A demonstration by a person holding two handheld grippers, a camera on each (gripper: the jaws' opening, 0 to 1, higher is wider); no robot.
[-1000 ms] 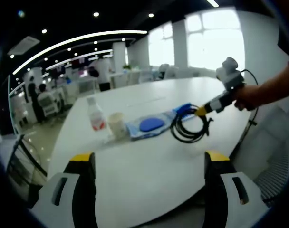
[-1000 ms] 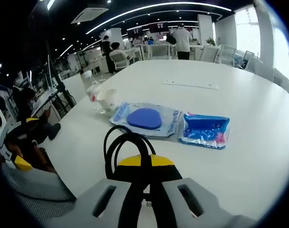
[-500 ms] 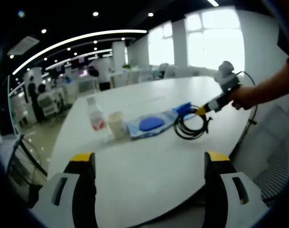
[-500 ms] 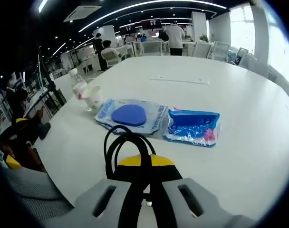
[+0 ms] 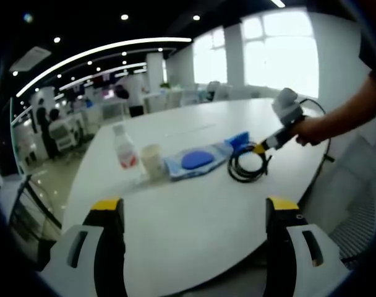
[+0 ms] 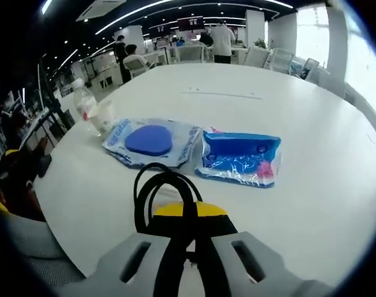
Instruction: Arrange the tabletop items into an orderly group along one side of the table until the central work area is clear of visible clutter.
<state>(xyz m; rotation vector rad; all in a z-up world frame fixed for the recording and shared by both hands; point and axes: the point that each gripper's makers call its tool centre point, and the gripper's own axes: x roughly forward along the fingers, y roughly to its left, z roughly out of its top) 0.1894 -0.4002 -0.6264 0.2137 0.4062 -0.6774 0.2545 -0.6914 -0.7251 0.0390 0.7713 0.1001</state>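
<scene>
The coiled black cable (image 6: 165, 193) looks light and floppy: the loops will sag and swing from wherever they are pinched, so a hold across several strands at once, as now, should keep the bundle from unwinding. The right gripper (image 6: 188, 226) has its fingers pressed together on the cable, the strands running down between them and the loop standing up just ahead of the tips. In the left gripper view the same coil (image 5: 247, 168) hangs under the right gripper (image 5: 260, 148), low over the white bench (image 5: 194, 216); whether it touches the surface I cannot tell.

Beyond the right fingers, a little ahead of the loop, lie two soft plastic packets touching each other: a blue packet (image 6: 239, 158) with a pink patch, crinkly and probably slippery, best pinched at a sealed edge; and to its left a clear packet (image 6: 151, 141) with a blue oval pad inside, flat and limp. Farther off to the left stand a paper cup (image 6: 105, 115) and a clear water bottle (image 6: 83, 104) with a red label, close together near the bench edge. The cup looks light and easy to crush; the bottle is stiffer and would take a grip round its body.

The left gripper (image 5: 194, 213) is held with fingers spread wide and empty, the row of items well ahead of them
</scene>
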